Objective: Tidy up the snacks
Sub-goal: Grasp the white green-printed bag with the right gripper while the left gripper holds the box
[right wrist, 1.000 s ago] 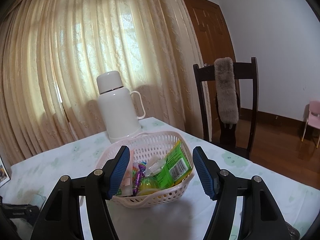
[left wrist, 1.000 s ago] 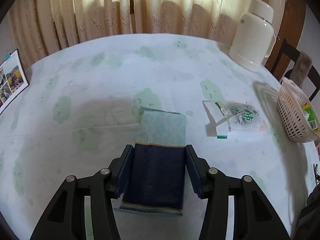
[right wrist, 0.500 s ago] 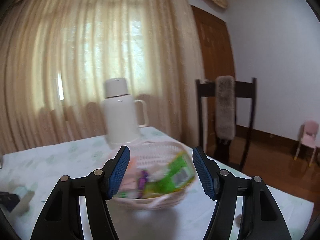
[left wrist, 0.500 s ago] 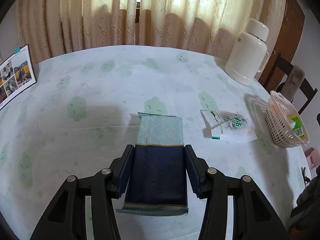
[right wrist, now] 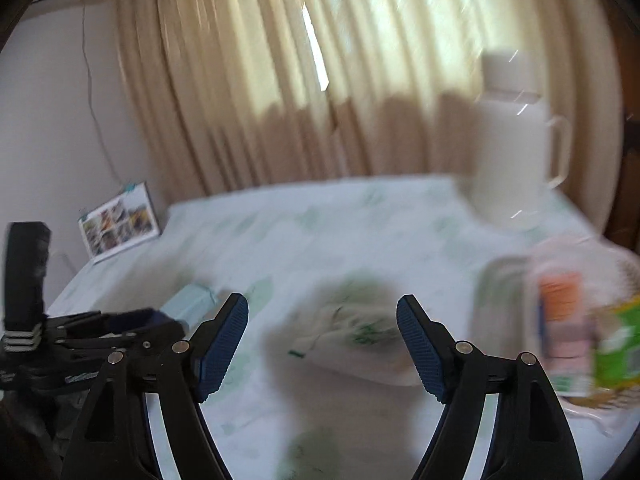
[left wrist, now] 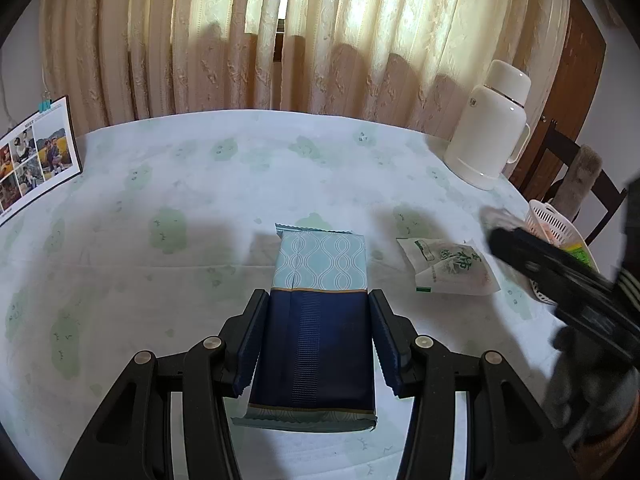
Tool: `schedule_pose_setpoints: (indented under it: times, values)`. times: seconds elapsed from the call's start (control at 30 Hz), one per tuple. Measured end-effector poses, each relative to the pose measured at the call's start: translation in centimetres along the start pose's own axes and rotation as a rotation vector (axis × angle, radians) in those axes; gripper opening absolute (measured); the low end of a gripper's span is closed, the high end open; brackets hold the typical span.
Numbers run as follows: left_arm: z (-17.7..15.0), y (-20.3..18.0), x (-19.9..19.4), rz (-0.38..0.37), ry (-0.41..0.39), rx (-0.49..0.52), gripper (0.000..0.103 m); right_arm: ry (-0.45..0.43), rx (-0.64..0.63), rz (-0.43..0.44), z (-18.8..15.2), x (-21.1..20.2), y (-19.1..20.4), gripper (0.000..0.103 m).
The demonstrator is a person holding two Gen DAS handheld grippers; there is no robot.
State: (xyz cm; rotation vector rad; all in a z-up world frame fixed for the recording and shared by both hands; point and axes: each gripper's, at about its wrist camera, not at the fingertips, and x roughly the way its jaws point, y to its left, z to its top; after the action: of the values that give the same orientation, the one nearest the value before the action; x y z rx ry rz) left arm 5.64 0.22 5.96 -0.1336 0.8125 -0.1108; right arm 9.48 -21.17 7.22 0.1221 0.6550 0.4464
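My left gripper (left wrist: 316, 316) is shut on a long snack pack (left wrist: 320, 312), dark blue at my end and pale teal at the far end, held above the table. A white packet with green print (left wrist: 452, 266) lies to its right. The pink basket (left wrist: 554, 222) holding snacks stands at the right table edge. My right gripper (right wrist: 322, 344) is open and empty, hovering over the white packet (right wrist: 360, 330); the view is blurred. The basket (right wrist: 576, 320) is at its right, and the left gripper (right wrist: 96, 336) with the teal pack end (right wrist: 188, 306) at its left.
A white thermos jug (left wrist: 488, 128) stands at the back right of the table. A photo calendar (left wrist: 32, 158) stands at the back left. A dark wooden chair (left wrist: 580, 184) is behind the basket. Curtains hang behind the table (left wrist: 200, 184).
My left gripper has lifted and pulled back with the snack pack. My right gripper has swung left from facing the basket to above the white packet, and now shows in the left wrist view.
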Motion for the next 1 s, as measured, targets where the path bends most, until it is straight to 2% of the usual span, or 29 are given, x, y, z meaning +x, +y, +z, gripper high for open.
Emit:
schedule_pose_setpoints:
  times: [0.2, 0.53, 0.87, 0.93, 1.0]
  values:
    - [0.1, 0.4, -0.2, -0.01, 0.003, -0.012, 0.046, 0.086, 0.018, -0.021, 1.2, 4.5, -2.1, 0.077]
    - [0.3, 0.7, 0.3, -0.006, 0.02, -0.031, 0.046, 0.203, 0.058, 0.019, 1.2, 9.4, -2.9, 0.077]
    - [0.3, 0.9, 0.5, -0.008, 0.027, -0.039, 0.046, 0.266, 0.048, 0.092, -2.7, 5.8, -2.7, 0.077]
    - [0.3, 0.8, 0.5, -0.01, 0.028, -0.038, 0.046, 0.265, 0.019, 0.071, -3.7, 4.9, -2.0, 0.077]
    - [0.3, 0.7, 0.4, -0.013, 0.028, -0.034, 0.046, 0.26, -0.02, 0.013, -4.5, 4.6, -1.4, 0.077]
